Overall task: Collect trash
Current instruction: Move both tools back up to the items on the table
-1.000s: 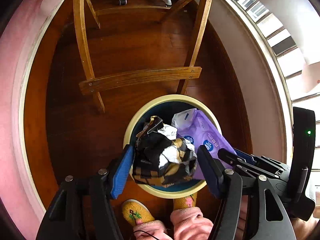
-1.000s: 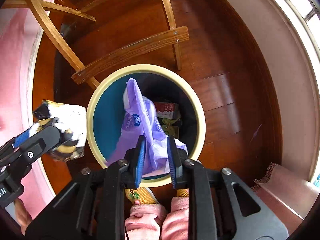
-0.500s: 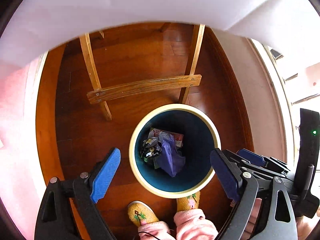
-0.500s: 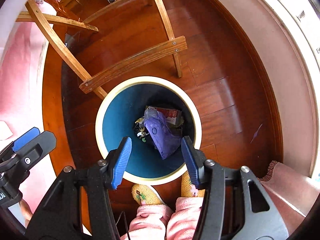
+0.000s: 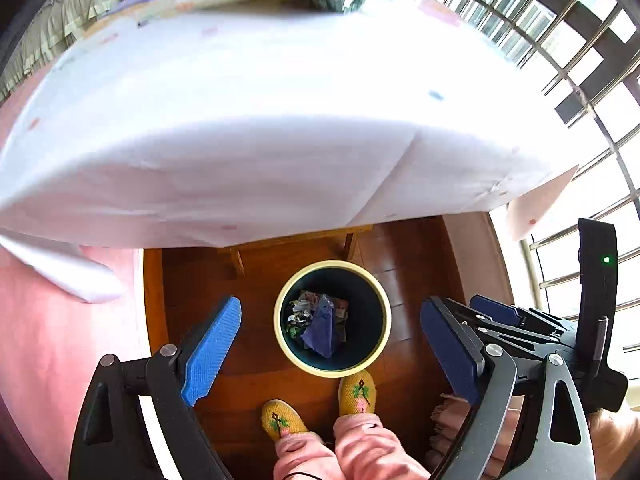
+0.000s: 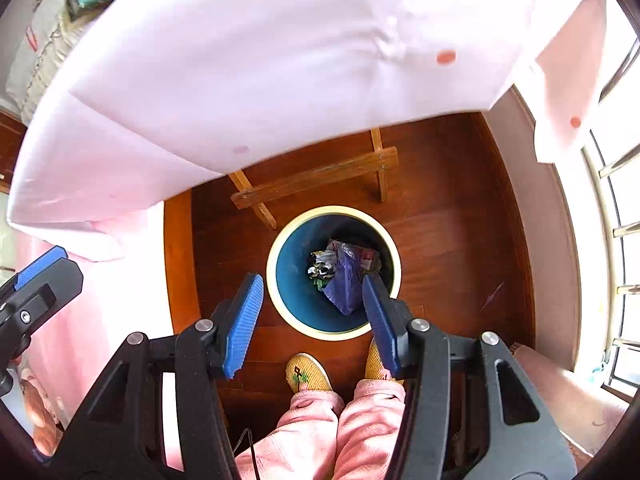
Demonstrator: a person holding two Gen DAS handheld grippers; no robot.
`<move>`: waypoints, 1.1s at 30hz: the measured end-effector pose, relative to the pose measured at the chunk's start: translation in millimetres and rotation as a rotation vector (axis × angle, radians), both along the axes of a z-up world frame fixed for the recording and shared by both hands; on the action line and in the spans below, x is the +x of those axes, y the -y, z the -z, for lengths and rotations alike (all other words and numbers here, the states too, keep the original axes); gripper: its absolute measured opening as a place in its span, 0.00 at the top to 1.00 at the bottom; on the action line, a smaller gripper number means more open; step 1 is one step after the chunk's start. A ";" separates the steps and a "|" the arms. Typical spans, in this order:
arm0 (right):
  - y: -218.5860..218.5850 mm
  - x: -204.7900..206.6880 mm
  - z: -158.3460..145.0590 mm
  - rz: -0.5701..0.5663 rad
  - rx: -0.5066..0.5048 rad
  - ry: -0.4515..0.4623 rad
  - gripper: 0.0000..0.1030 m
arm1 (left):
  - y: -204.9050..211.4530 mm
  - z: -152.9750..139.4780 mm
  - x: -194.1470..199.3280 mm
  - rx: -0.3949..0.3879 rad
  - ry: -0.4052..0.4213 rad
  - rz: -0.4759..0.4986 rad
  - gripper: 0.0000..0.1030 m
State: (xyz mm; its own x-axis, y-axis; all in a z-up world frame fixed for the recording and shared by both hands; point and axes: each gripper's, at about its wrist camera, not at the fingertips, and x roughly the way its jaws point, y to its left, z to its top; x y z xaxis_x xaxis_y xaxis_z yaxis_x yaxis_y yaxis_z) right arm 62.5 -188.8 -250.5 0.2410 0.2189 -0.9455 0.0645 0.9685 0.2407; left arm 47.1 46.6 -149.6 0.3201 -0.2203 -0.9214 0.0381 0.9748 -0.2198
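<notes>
Left hand-held gripper (image 5: 328, 350) jaws wide apart, empty. Right hand-held gripper (image 6: 310, 320) likewise spread, empty. Both above the round bin (image 6: 276, 280) on the wood floor (image 6: 452, 224). Purple wrapper (image 6: 344, 280) and crumpled trash (image 6: 320, 266) lie inside, near desk (image 5: 240, 120) edge.

My yellow slippers (image 5: 316, 406) at 6 o'clock, my pink trousers (image 6: 340, 432) above them, brown wood floor (image 6: 448, 216), white tablecloth (image 5: 248, 120) at 12 o'clock, wooden table legs (image 6: 316, 178), window bars (image 5: 576, 44) at 2 o'clock
</notes>
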 end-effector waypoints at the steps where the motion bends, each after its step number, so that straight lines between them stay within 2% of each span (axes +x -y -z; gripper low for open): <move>1: 0.1 -0.4 -16.6 -0.012 0.003 0.014 0.53 | -1.5 -18.9 -3.1 -0.001 0.020 -0.006 0.10; 5: 1.0 -0.8 -78.1 -0.059 0.014 0.079 0.53 | -6.4 -90.3 -9.0 -0.003 0.091 -0.055 0.10; 10: 3.2 2.9 -145.6 -0.108 0.024 0.176 0.53 | -21.0 -164.2 -5.7 -0.021 0.162 -0.132 0.10; 17: 16.4 17.0 -219.9 -0.127 0.080 0.285 0.53 | -32.5 -245.3 12.6 -0.012 0.242 -0.182 0.10; 22: 21.6 42.0 -247.3 -0.150 0.100 0.338 0.53 | -35.3 -274.3 26.1 -0.035 0.243 -0.227 0.10; 26: 26.3 64.9 -266.7 -0.175 0.111 0.379 0.53 | -35.3 -287.1 37.0 -0.024 0.242 -0.276 0.10; 33: 18.2 115.2 -286.0 -0.220 0.104 0.399 0.53 | -36.5 -283.9 64.7 -0.038 0.195 -0.313 0.10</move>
State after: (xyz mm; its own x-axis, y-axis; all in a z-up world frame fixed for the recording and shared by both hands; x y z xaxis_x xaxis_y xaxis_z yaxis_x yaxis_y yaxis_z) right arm 177.7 -207.0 35.5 0.5187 0.3942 -0.7587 -0.2567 0.9182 0.3016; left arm 111.9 83.1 134.3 0.5464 -0.1171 -0.8293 -0.2156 0.9371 -0.2744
